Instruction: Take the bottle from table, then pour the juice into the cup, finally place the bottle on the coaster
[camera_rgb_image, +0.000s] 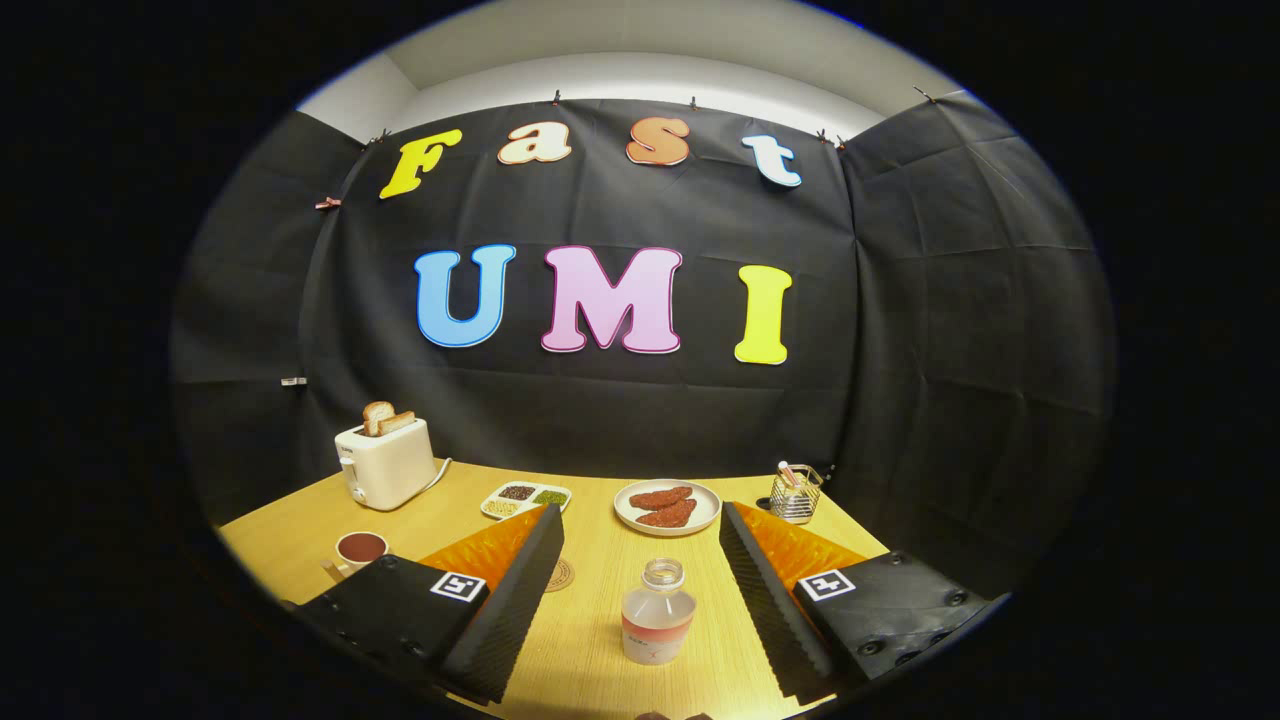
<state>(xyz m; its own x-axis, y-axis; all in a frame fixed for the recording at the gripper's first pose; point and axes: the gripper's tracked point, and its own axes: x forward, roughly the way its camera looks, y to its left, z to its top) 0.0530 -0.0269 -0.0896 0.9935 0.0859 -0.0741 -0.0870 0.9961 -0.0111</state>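
Observation:
A small clear bottle (657, 620) with no cap stands upright on the wooden table (600, 560), with a little pale juice low inside it. It sits between my two fingers, nearer the right one, and neither touches it. My gripper (640, 515) is open wide. A white cup (358, 551) holding dark liquid stands left of the left finger. A round brown coaster (560, 575) lies flat just beside the left finger's inner edge, partly hidden by it.
At the back left stands a white toaster (384, 464) with toast in it. A divided dish of grains (525, 498), a plate with reddish food (667, 506) and a small wire basket (796, 494) line the far side of the table.

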